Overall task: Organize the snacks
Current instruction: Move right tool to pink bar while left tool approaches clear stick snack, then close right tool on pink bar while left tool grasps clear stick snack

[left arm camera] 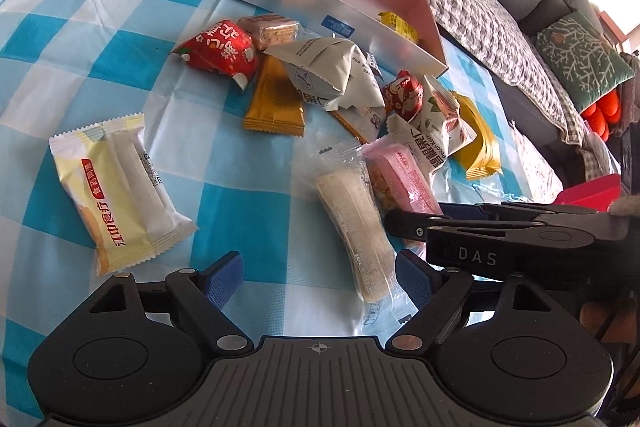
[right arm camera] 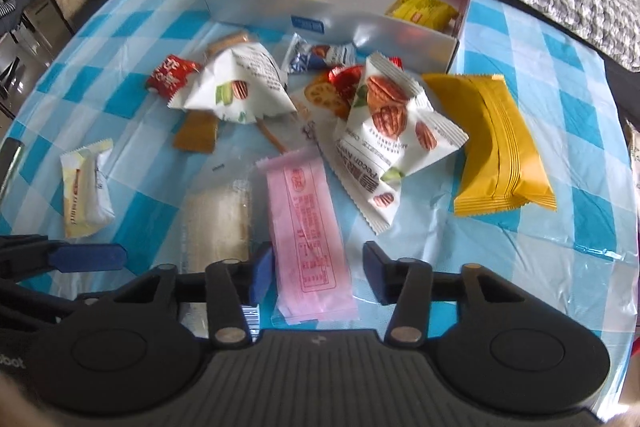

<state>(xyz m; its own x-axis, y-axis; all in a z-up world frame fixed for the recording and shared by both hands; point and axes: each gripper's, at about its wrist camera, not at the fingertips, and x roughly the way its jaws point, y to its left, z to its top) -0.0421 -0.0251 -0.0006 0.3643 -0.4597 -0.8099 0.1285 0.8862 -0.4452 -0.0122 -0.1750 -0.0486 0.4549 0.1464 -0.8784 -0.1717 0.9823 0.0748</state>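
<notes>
On the checkered bench (right arm camera: 560, 39), a pale yellow packet (right arm camera: 86, 189) lies far left, apart from the rest, and beside it the left tongs (left arm camera: 320, 279) stand wide open around the near end of a clear-wrapped white bar (left arm camera: 356, 227). Next right, the right tongs (right arm camera: 316, 269) hang open astride a pink bar (right arm camera: 310, 235), pads clear of it. Beyond lie pecan packets (right arm camera: 394, 131), a mustard packet (right arm camera: 500, 147) at far right, and the pink-lined box (right arm camera: 332, 23) holding two yellow packets.
</notes>
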